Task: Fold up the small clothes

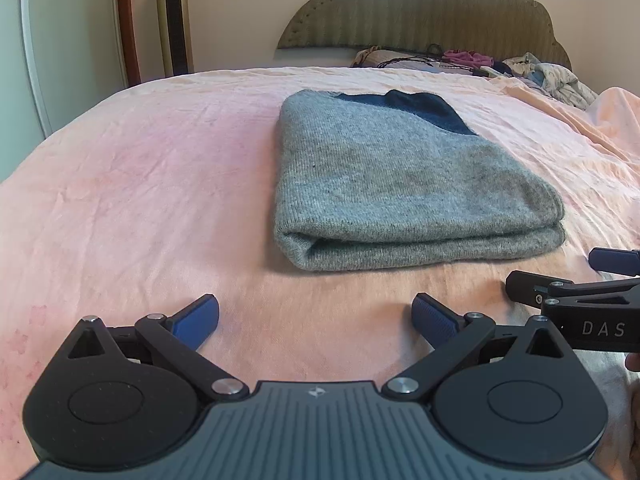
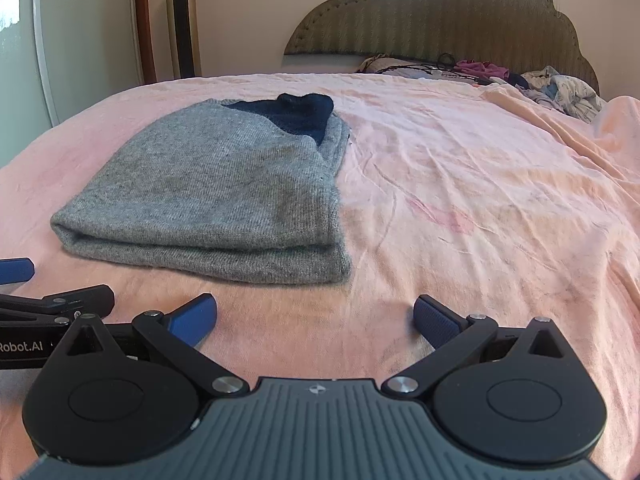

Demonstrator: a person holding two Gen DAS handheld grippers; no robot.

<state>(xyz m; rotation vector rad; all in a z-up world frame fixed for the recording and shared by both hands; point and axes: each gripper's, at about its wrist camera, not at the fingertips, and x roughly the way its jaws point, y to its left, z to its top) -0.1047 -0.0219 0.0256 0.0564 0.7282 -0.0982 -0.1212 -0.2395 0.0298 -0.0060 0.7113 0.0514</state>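
A grey knit garment (image 1: 400, 176) with a dark blue collar lies folded into a thick rectangle on the pink bed sheet (image 1: 140, 184). In the right wrist view the same folded garment (image 2: 224, 196) sits left of centre. My left gripper (image 1: 316, 318) hovers just short of its near fold, open with nothing between its blue pads. My right gripper (image 2: 316, 318) is also open and empty, a little nearer than the garment's right corner. Each gripper shows at the edge of the other's view: the right gripper (image 1: 560, 276) and the left gripper (image 2: 52, 284).
A padded headboard (image 1: 432, 8) stands at the far end of the bed. A heap of loose clothes (image 1: 552, 74) and cables lies by the pillow at the back right. A tall gold tower fan (image 1: 172, 16) and a white door are at the left wall.
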